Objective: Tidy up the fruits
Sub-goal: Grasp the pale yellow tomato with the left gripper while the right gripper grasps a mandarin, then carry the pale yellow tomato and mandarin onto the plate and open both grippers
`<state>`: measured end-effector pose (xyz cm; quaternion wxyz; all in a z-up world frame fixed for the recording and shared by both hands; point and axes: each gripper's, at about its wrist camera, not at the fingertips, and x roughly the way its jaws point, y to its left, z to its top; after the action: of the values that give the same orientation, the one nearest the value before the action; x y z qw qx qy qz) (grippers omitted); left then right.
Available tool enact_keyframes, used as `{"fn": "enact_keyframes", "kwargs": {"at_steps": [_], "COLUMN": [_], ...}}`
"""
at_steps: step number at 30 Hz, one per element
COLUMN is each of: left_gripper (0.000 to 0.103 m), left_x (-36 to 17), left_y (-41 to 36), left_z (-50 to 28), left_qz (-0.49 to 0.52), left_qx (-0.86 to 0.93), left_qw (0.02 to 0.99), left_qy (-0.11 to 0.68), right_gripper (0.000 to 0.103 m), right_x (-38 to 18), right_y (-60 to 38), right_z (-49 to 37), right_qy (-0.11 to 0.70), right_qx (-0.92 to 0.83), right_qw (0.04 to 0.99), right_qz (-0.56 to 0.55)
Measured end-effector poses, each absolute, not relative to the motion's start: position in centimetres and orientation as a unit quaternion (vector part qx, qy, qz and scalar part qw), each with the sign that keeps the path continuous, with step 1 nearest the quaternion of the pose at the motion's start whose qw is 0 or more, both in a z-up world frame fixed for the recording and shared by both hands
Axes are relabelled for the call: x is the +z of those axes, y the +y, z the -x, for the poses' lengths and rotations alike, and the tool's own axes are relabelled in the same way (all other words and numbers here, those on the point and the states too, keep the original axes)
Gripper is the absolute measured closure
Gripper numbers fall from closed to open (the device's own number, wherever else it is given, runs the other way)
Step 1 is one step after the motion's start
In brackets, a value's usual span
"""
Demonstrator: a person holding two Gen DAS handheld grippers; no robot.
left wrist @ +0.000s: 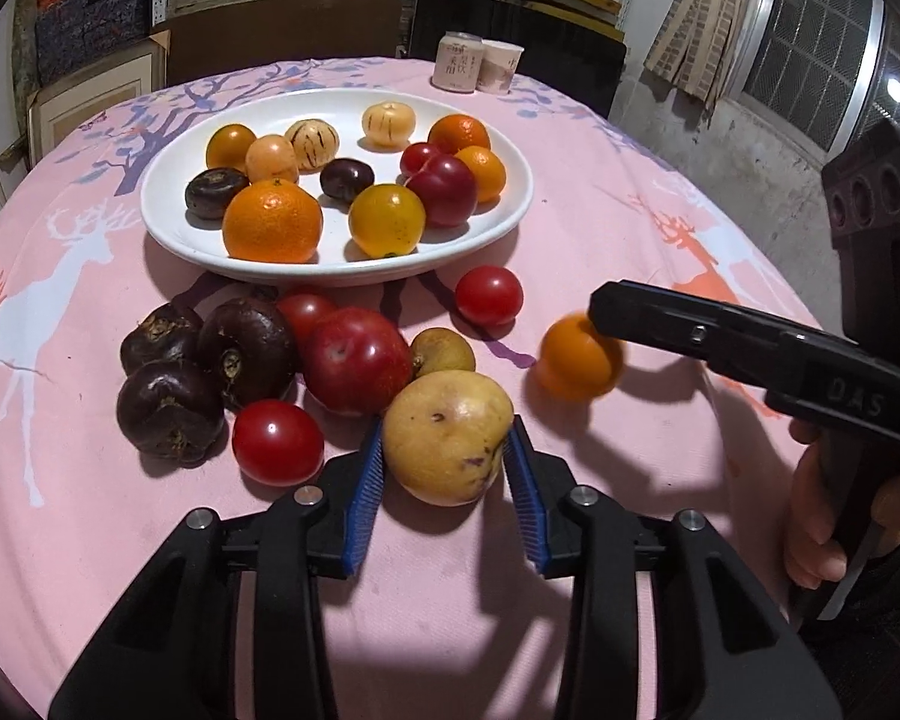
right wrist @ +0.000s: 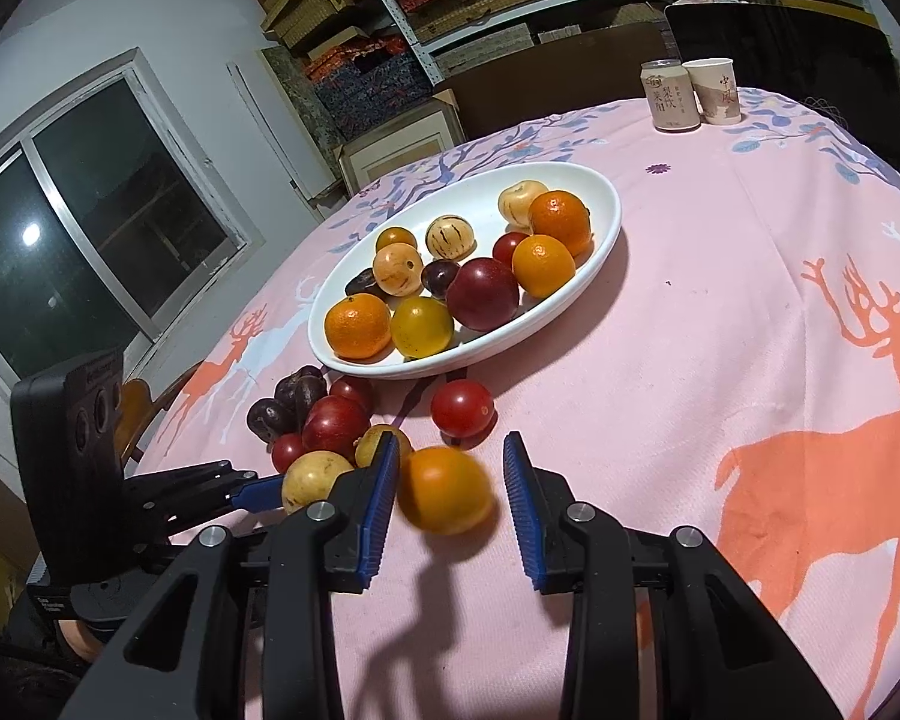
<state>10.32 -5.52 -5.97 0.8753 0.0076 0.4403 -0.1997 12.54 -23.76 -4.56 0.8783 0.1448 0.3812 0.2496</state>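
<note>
A white plate (left wrist: 492,234) (right wrist: 600,240) holds several fruits: oranges, yellow and red ones. In front of it lie loose fruits: dark purple ones (left wrist: 171,408), a red plum (left wrist: 357,360), cherry tomatoes (left wrist: 277,443). My left gripper (left wrist: 447,450) has its blue pads on both sides of a yellow pear-like fruit (left wrist: 447,438) (right wrist: 315,477) on the cloth. My right gripper (right wrist: 453,483) (left wrist: 600,312) is open around a blurred orange fruit (right wrist: 444,489) (left wrist: 579,357); its left pad touches it, and a gap shows on the right.
A pink tablecloth (right wrist: 720,300) with deer print covers the round table. A drink can (right wrist: 669,96) (left wrist: 453,66) and a paper cup (right wrist: 714,90) stand at the far edge. Shelves with boxes and a chair stand behind the table.
</note>
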Motion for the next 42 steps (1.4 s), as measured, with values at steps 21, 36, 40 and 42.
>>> {"fn": "enact_keyframes", "kwargs": {"at_steps": [21,36,40,42], "left_gripper": [0.065,0.065,0.065,0.065], "left_x": [-6.3,-1.8,0.6,1.9], "left_y": [-3.7,-1.1,-0.6,-0.5], "left_z": [-9.1,-9.0,-10.6,-11.9], "left_qz": [-0.006,0.022,0.014,0.013], "left_qx": [-0.18,-0.179,-0.176,-0.178], "left_qw": [0.879,0.902,0.911,0.913], "left_qy": [0.442,0.391,0.373,0.366], "right_gripper": [0.062,0.062,0.062,0.062], "right_x": [-6.1,-1.4,1.8,3.3], "right_y": [-19.4,-23.2,-23.4,-23.2], "right_z": [-12.9,-11.6,-12.4,-13.1], "right_qy": [0.449,0.328,0.29,0.275], "right_qx": [0.282,0.263,0.252,0.248], "right_qw": [0.846,0.9,0.919,0.925], "right_qz": [-0.06,-0.112,-0.091,-0.078]}}
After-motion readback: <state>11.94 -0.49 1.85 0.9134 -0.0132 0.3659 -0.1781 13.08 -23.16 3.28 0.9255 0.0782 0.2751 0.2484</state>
